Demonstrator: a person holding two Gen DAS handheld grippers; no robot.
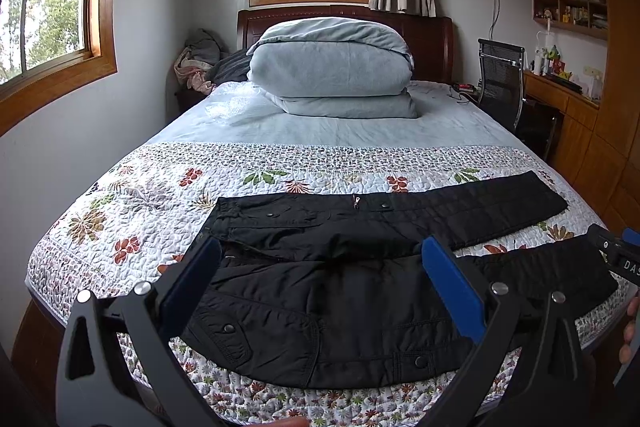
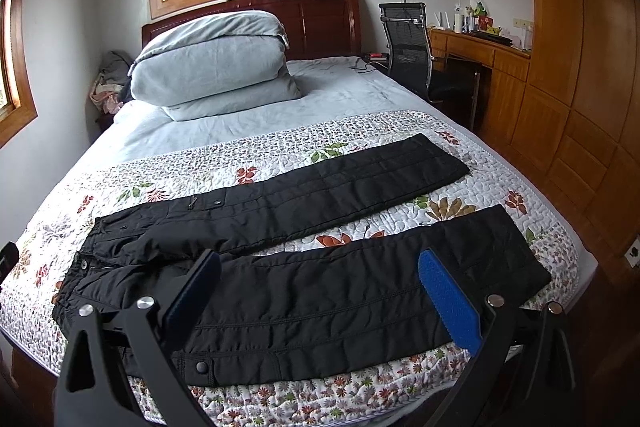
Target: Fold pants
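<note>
Black quilted pants [image 1: 328, 291] lie flat on the floral quilt [image 1: 132, 203] at the foot of the bed, waist to the left, both legs spread apart toward the right. In the right wrist view the pants [image 2: 304, 291] show a far leg [image 2: 352, 183] and a near leg [image 2: 460, 259]. My left gripper [image 1: 320, 259] is open and empty, hovering over the waist end. My right gripper [image 2: 318, 273] is open and empty, hovering over the near leg. Part of the right gripper [image 1: 616, 251] shows at the right edge of the left wrist view.
A folded grey-blue duvet [image 1: 332, 67] sits at the head of the bed against the wooden headboard [image 1: 432, 39]. A black office chair [image 2: 412, 47] and a wooden desk [image 2: 480, 55] stand right of the bed. Clothes [image 1: 200, 63] are piled at the back left.
</note>
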